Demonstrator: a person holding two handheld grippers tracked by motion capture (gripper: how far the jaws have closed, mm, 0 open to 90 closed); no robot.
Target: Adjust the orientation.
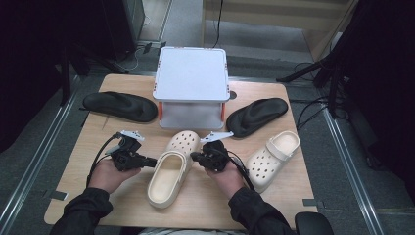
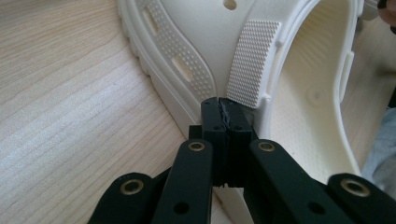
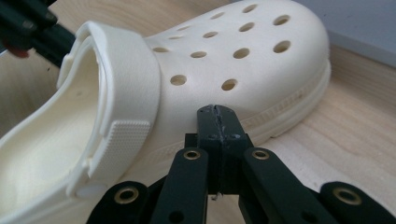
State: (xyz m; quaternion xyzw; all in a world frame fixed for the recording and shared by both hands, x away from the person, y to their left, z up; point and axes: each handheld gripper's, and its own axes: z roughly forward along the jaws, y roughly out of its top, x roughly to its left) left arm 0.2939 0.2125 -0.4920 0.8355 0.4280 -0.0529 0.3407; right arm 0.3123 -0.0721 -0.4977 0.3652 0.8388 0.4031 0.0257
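A cream clog [image 1: 170, 171] lies in the middle of the wooden table [image 1: 88, 147], toe toward the white box. My left gripper [image 1: 152, 161] is shut, its tip against the clog's left side. In the left gripper view the closed jaws meet the sole edge beside the textured strap end [image 2: 252, 65]. My right gripper [image 1: 194, 156] is shut too, its tip at the clog's right side. The right gripper view has the closed jaws against the holed upper [image 3: 243, 70] just above the sole. Nothing is held between either pair of jaws.
A second cream clog [image 1: 271, 159] lies at the right. Two black slippers flank a white box [image 1: 192, 81] at the back: one at left [image 1: 120, 105], one at right [image 1: 257, 116]. The table's front edge runs just past my sleeves.
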